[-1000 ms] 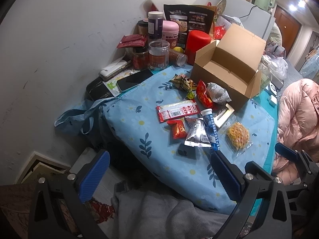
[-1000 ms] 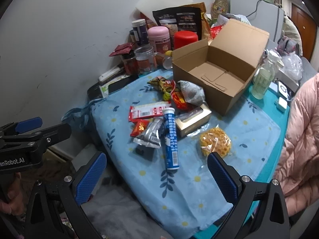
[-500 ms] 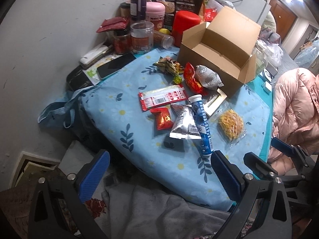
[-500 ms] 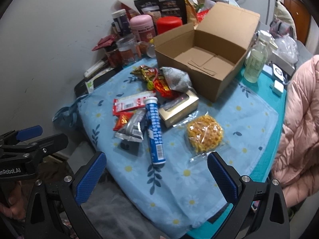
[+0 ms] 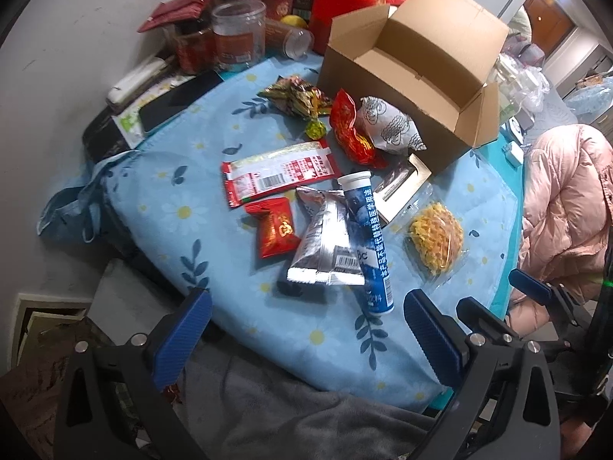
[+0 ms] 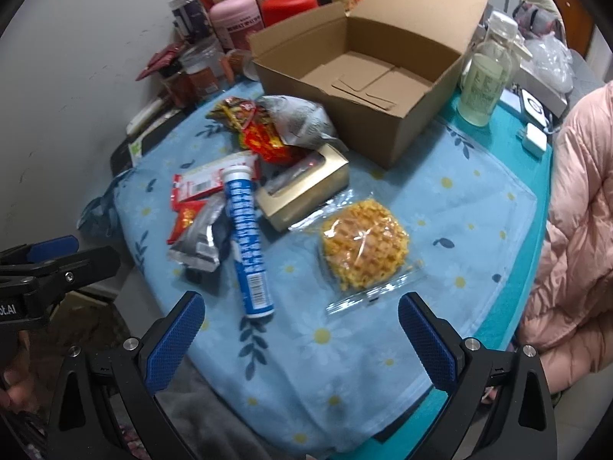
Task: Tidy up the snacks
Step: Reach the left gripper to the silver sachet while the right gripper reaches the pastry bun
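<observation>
The snacks lie in a loose heap on the blue flowered cloth (image 6: 471, 207), just in front of the open cardboard box (image 6: 367, 76), which is empty. Nearest the box are a grey-and-white packet (image 5: 387, 124) and a red wrapper (image 5: 350, 130), both touching its front wall; a gold box (image 6: 306, 188) sits just before them. Farther from the box lie a blue tube (image 6: 247, 241), a silver pouch (image 5: 327, 245), a small red packet (image 5: 274, 232) and a clear bag of yellow crisps (image 6: 364, 249).

The left gripper (image 5: 304, 326) and the right gripper (image 6: 302, 329) both hover spread wide over the near edge of the cloth, holding and touching nothing.

Only the right wrist view shows the box floor and a pale green bottle (image 6: 484, 84) beside the box. Only the left wrist view shows a black phone (image 5: 178, 99) well to the box's left.
</observation>
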The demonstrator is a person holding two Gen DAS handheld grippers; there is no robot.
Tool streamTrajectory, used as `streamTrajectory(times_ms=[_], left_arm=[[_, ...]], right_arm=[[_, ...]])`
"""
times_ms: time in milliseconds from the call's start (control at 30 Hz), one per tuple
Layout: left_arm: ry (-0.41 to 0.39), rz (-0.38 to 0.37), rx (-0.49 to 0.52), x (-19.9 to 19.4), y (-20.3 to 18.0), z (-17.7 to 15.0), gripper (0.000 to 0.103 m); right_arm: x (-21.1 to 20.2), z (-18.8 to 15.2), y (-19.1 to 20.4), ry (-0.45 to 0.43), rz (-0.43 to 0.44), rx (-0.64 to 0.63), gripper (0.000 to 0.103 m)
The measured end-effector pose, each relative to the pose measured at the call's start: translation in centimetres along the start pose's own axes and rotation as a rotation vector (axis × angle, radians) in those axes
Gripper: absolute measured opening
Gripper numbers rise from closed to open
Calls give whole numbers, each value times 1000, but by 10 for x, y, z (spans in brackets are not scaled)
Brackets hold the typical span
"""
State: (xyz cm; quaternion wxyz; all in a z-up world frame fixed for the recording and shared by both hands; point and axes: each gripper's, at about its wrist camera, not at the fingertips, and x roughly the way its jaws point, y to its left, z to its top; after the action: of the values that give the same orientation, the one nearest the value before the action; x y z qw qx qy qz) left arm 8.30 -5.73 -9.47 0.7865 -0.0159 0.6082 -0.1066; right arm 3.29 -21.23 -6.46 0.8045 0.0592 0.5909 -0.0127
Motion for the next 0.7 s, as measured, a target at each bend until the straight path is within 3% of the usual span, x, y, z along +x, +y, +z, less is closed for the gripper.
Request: streamTrajectory(times_ms=[300, 700], left_arm=[[72, -13, 5, 41, -7, 23, 95], [109, -25, 69, 86, -10, 43, 57]], right_arm=[[33, 19, -26, 58, -22, 2, 103], [72, 39, -38, 64, -21, -79, 103]])
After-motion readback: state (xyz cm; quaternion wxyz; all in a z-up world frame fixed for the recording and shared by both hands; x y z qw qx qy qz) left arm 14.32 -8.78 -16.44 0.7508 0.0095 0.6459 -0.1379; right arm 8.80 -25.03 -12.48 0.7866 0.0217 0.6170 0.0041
